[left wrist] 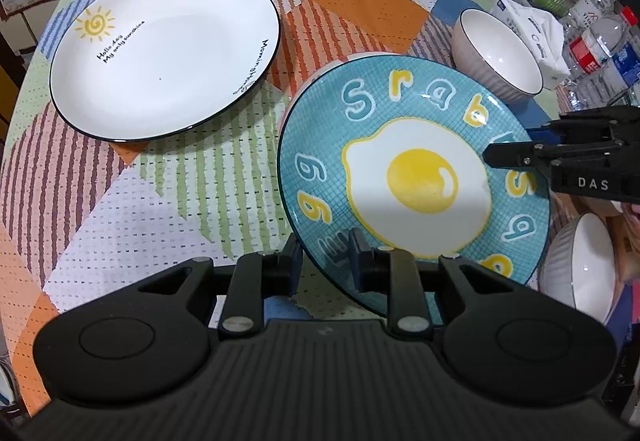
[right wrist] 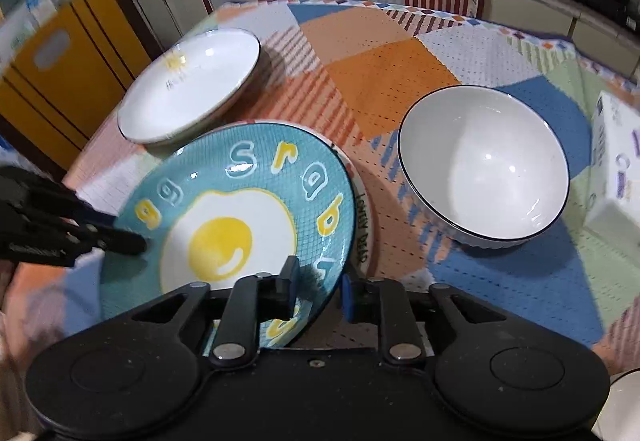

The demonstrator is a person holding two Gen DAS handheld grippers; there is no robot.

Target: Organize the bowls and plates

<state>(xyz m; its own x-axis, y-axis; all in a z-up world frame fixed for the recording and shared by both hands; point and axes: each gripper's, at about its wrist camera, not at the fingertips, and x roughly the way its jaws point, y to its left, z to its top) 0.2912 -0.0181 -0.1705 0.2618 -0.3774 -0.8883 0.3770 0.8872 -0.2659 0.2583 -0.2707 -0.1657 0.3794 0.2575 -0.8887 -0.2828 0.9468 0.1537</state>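
Observation:
A blue plate with a fried-egg picture [left wrist: 416, 177] [right wrist: 240, 209] hangs tilted over the patchwork tablecloth, partly above a white lettered plate [right wrist: 365, 229]. My left gripper [left wrist: 326, 259] is shut on its near rim, one finger on the face and one underneath; the right wrist view shows it at the plate's left edge [right wrist: 124, 233]. My right gripper [right wrist: 318, 287] straddles the opposite rim, its jaws slightly apart and a gap showing beside the outer pad; it also enters the left wrist view [left wrist: 516, 145]. A white sun plate [left wrist: 164, 53] [right wrist: 192, 89] lies further back.
A white ribbed bowl with a dark rim [left wrist: 500, 53] [right wrist: 480, 165] stands to the right of the plates. A second white bowl [left wrist: 580, 269] sits near the right edge. Water bottles [left wrist: 600, 41] and a tissue pack [right wrist: 616, 169] crowd the far right. The round table [left wrist: 120, 209] drops off at the left.

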